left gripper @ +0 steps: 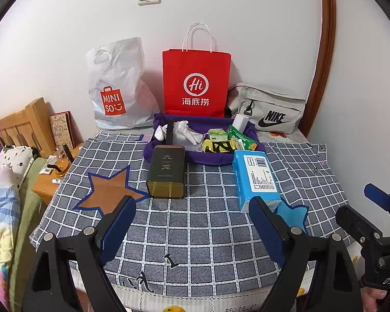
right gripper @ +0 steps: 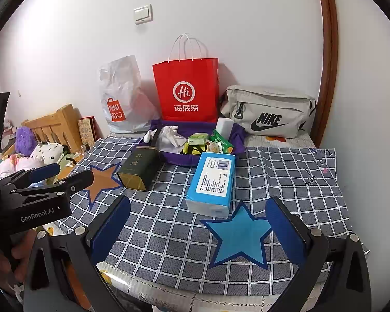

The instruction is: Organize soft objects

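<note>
While both hand-held grippers, left (left gripper: 192, 223) and right (right gripper: 197, 223), hang spread wide and empty, the blue tissue pack (right gripper: 212, 182) lies on the checked worktop (right gripper: 169, 234) just before the purple tray (right gripper: 179, 159); white gloves (right gripper: 170, 135) sit inside. Stage ambiguous: sorting under way or finished.
</note>
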{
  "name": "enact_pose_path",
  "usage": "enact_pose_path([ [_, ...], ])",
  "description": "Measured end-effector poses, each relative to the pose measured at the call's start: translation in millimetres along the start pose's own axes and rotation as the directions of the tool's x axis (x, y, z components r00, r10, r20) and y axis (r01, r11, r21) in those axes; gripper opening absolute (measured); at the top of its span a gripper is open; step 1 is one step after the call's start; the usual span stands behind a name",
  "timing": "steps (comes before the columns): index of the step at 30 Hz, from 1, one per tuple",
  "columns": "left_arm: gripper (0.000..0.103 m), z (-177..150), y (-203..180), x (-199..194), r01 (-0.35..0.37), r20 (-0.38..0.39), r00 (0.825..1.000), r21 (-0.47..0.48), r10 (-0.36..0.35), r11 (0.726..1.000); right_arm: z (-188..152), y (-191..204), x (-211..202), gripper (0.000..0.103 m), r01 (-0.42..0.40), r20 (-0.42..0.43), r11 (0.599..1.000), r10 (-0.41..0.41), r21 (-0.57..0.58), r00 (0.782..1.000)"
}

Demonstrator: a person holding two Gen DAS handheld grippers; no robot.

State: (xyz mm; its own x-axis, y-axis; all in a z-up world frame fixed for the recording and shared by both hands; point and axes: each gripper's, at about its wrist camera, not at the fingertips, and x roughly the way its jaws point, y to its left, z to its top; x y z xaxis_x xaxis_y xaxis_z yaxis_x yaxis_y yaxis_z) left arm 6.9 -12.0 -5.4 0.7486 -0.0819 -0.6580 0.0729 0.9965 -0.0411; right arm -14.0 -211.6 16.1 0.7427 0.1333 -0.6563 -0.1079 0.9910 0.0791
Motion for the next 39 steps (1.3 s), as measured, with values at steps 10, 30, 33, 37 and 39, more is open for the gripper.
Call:
enact_pose_path([
  [10, 0.088, 0.3, 0.2, 0.7, 0.001, -0.001, 1.0, -0.001, -0.001, 1.0, 0.1, 0.3, -1.3, 0.102, 0.0, 0.002, 1.0, 0.0, 0.0, 1.0],
  [30, 0.088, 0.5, 0.9, -0.1, 0.0, -0.001, 1.0, 0.0, 0.0, 1.0, 0.2, 2.6, -5.0, 0.102, -0.001, 0.011, 1.0, 0.001, -0.005, 1.0],
  [33, 0.088, 0.6, 1.2, -0.8, 0.004, 0.0, 1.0, 0.001, -0.004, 1.0, 0.0, 2.6, -5.1, 0.102, -0.002, 0.012, 1.0, 0.002, -0.005, 1.0],
  [37, 0.088, 0.6, 1.7, 0.0, 0.004, 0.0, 1.0, 0.003, -0.004, 1.0, 0.9, 3.4, -6.7, 0.102, -0.003, 0.015, 1.0, 0.003, -0.008, 1.0],
  [39, 0.088, 0.8, 1.6, -0.6, 0.002, 0.0, 1.0, 0.002, -0.002, 1.0, 1.3, 3.4, -7.3, 0.102, -0.004, 0.016, 1.0, 0.004, -0.008, 1.0],
])
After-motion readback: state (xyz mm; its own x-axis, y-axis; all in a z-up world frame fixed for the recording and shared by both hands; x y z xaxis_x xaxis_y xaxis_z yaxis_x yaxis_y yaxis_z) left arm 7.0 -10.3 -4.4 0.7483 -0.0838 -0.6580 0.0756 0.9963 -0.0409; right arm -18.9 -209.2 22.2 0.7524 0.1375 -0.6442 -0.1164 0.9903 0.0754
